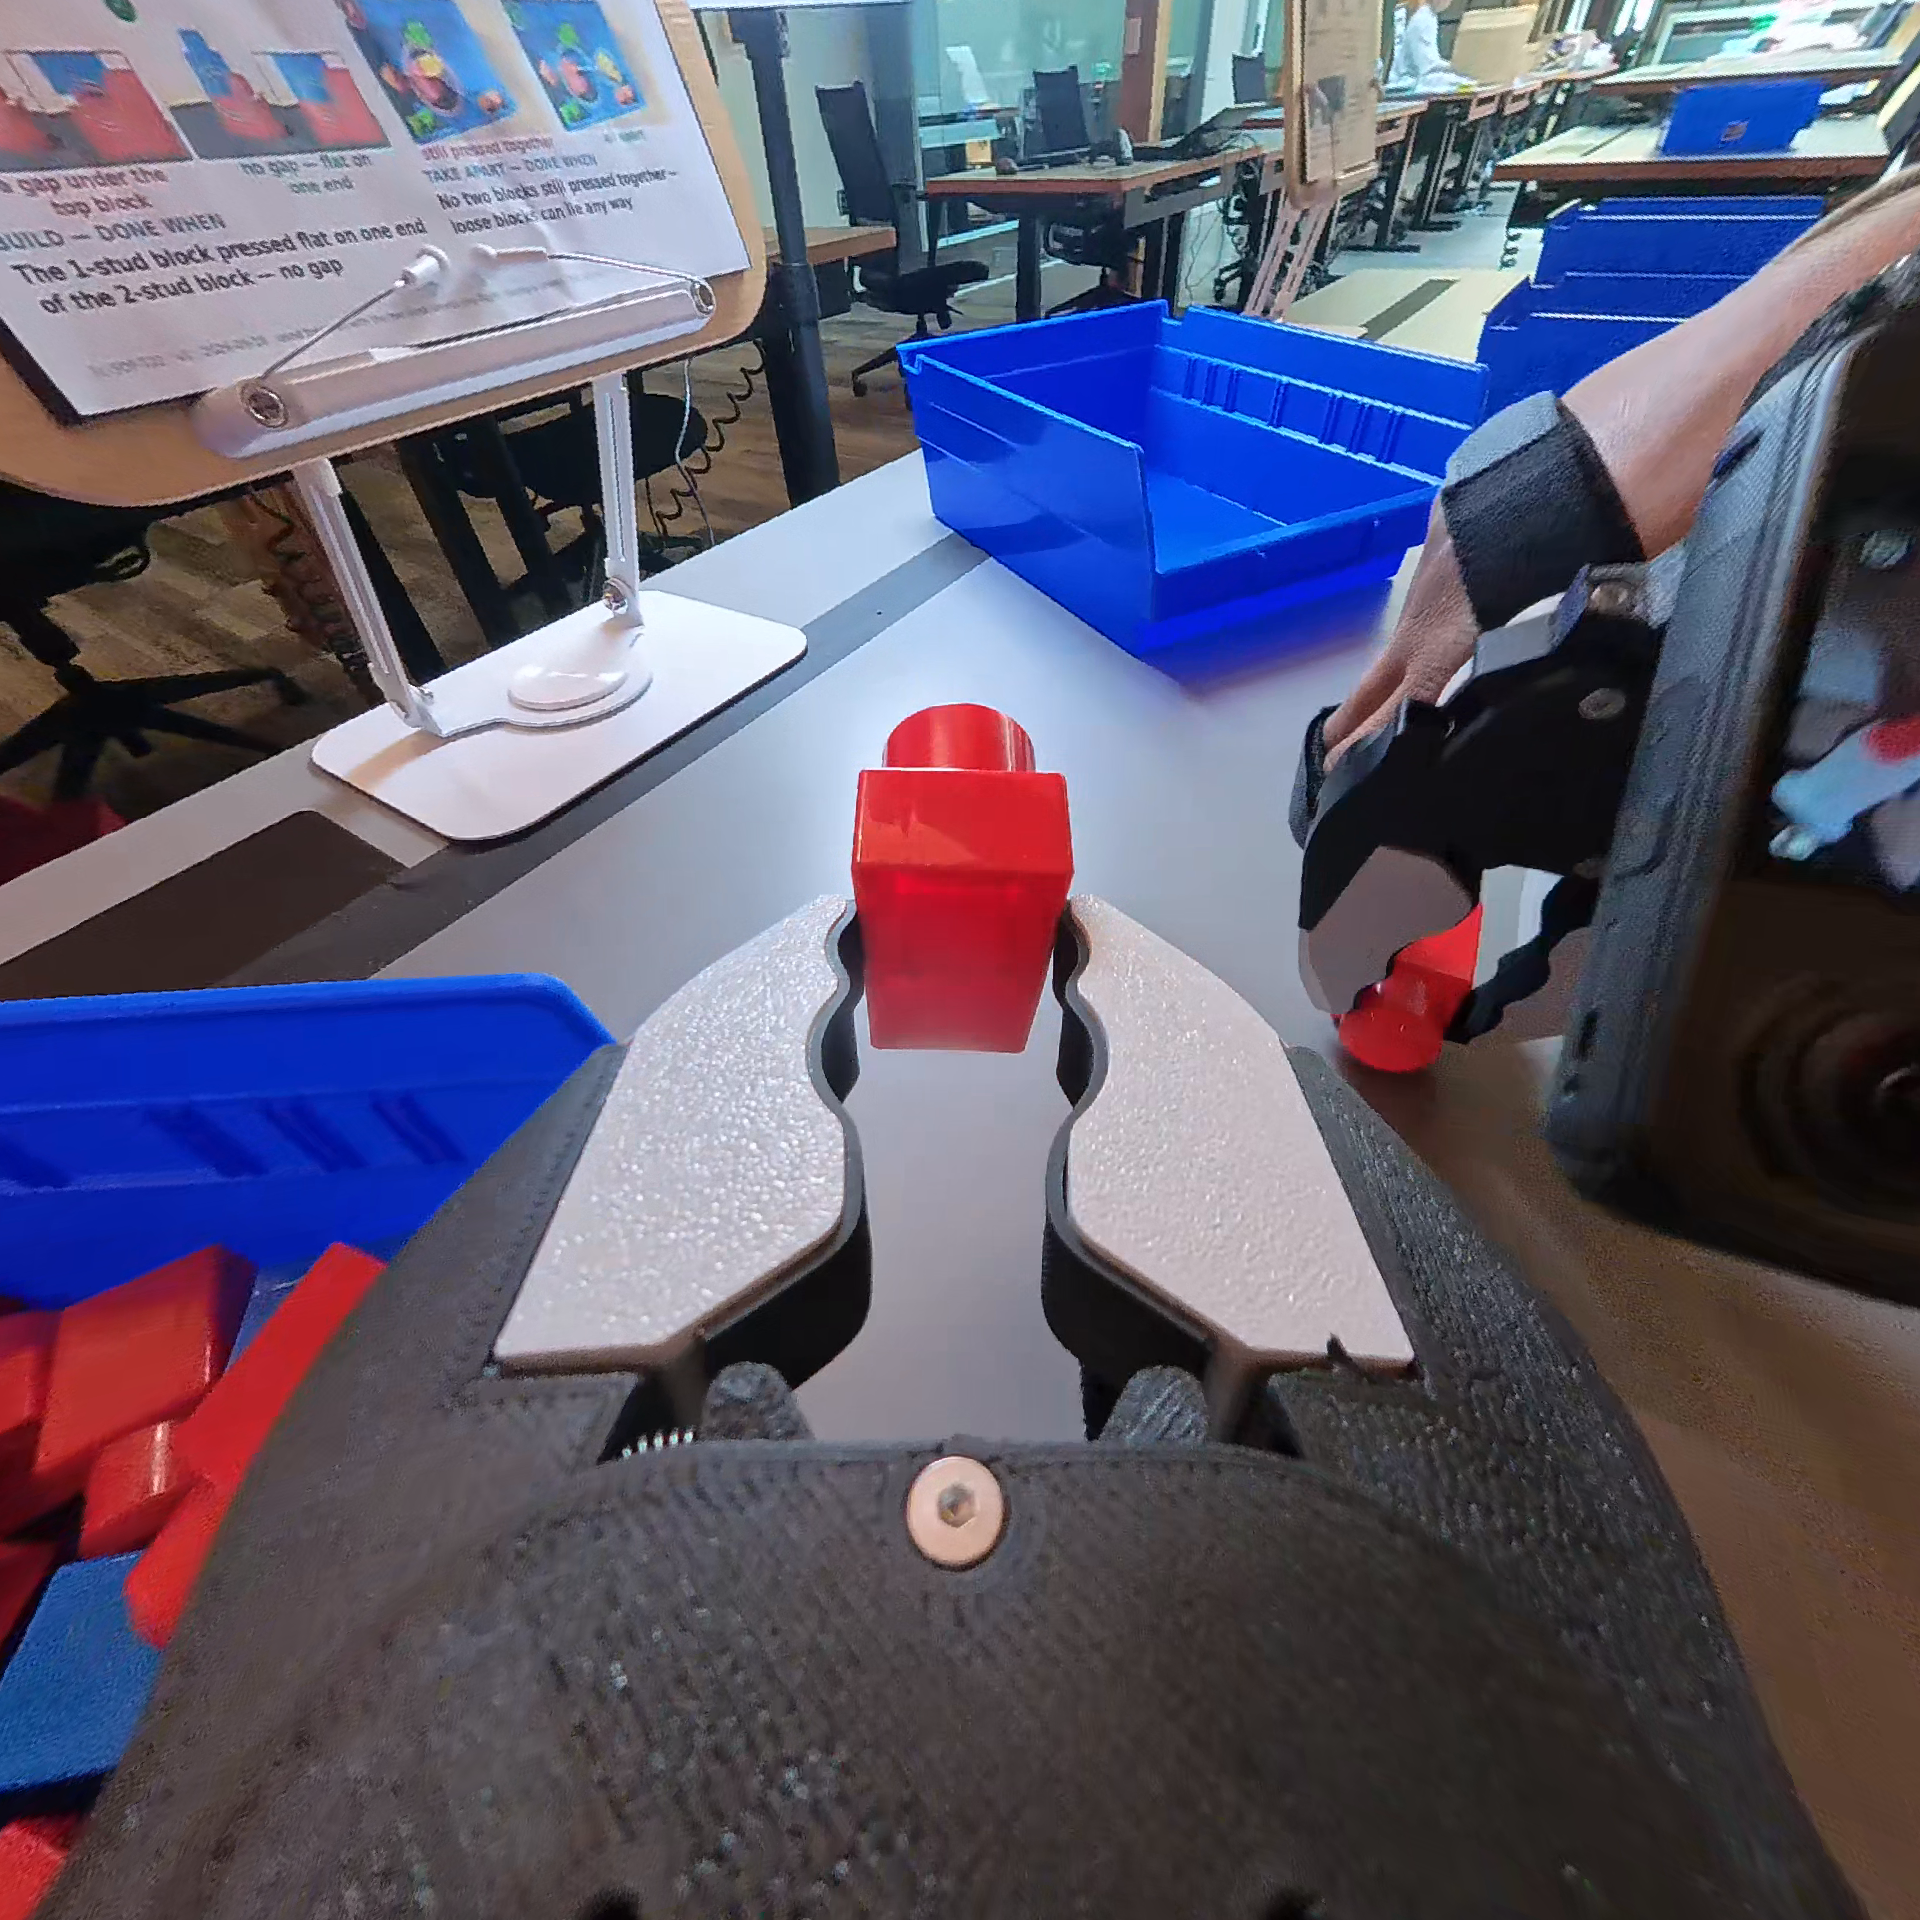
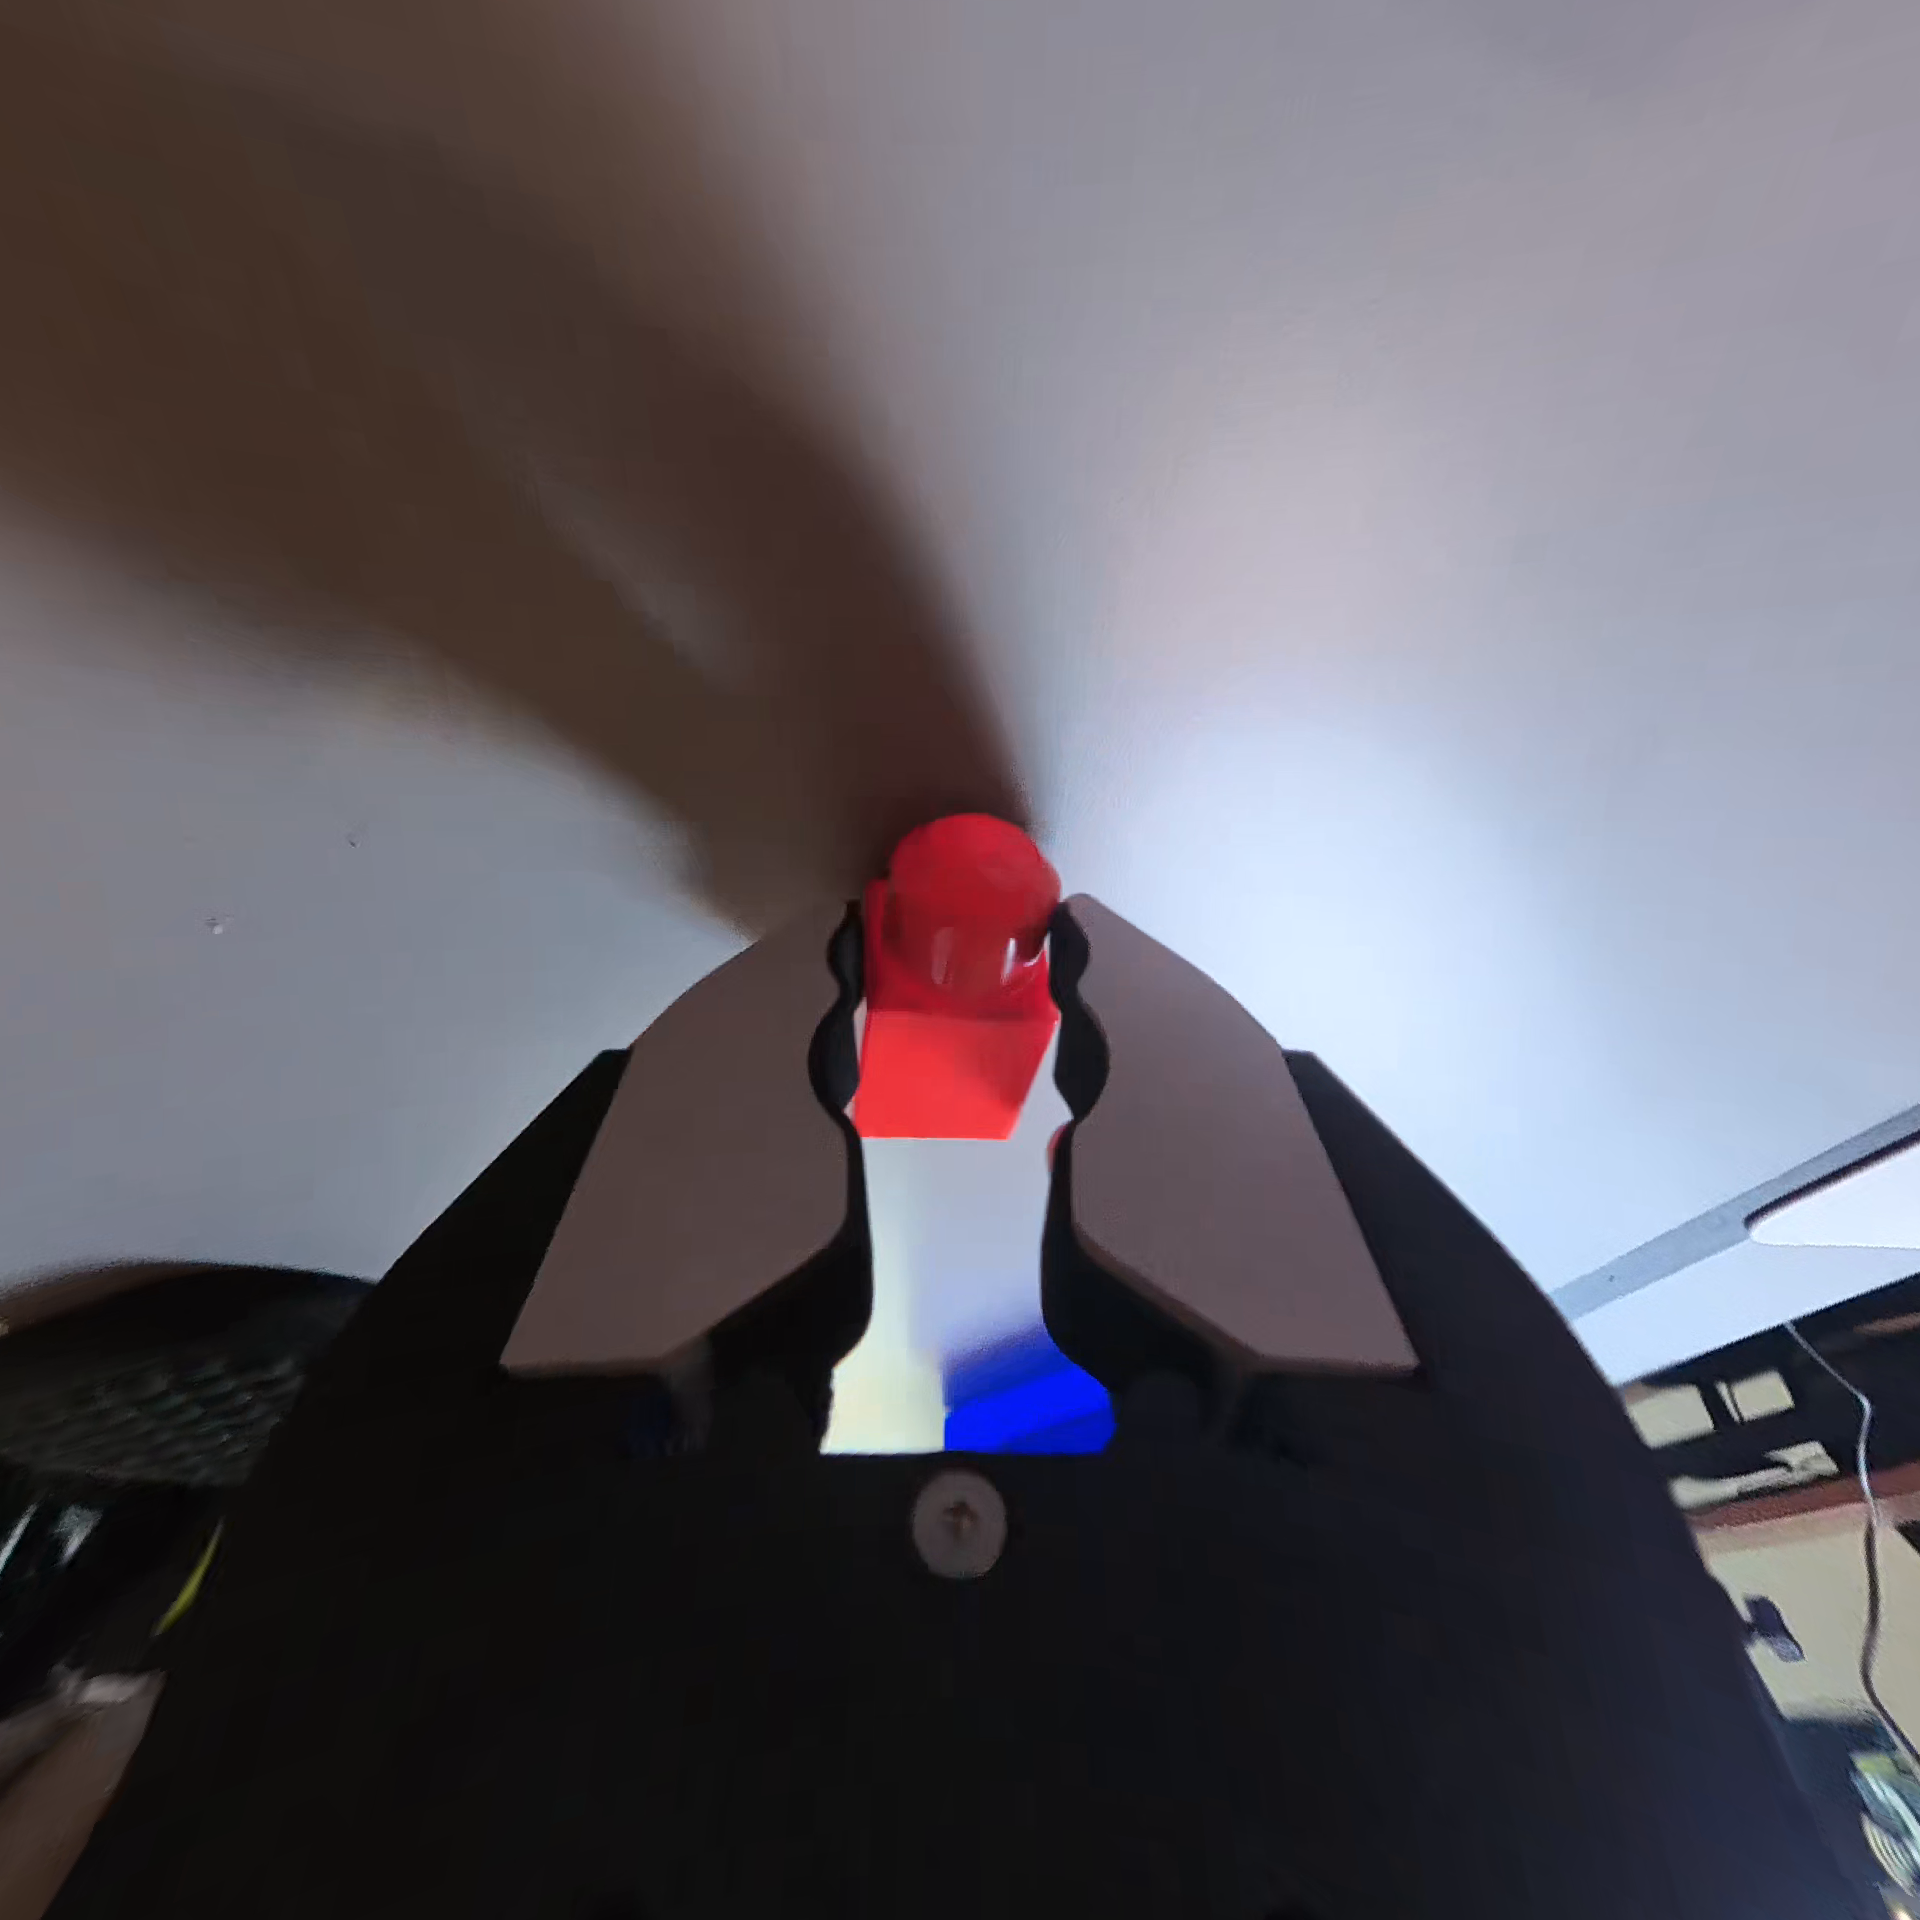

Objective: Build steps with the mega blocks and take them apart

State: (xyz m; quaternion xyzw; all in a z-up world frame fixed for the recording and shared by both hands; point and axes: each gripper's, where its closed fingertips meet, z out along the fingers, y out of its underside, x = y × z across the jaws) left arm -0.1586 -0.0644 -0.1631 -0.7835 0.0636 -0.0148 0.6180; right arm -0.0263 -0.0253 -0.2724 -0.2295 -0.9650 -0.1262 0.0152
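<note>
Two single-stud red blocks are held apart, one in each gripper.

The left gripper [image 1: 961, 935] is clamped on a red block [image 1: 961, 914], carried clear of the grey table [image 1: 1143, 727] with its stud pointing away. The right gripper [image 2: 956, 966] is closed on a second red block [image 2: 951, 1039], tipped stud-down at the table surface in the left wrist view. More blocks [image 1: 125, 1382] lie in a near blue bin [image 1: 260, 1091]; an empty blue bin [image 1: 1195, 468] stands farther off. The step is judged to be take-apart, just completed; next, each block is probably to be set down or dropped, which calls for the jaws to be opened.
</note>
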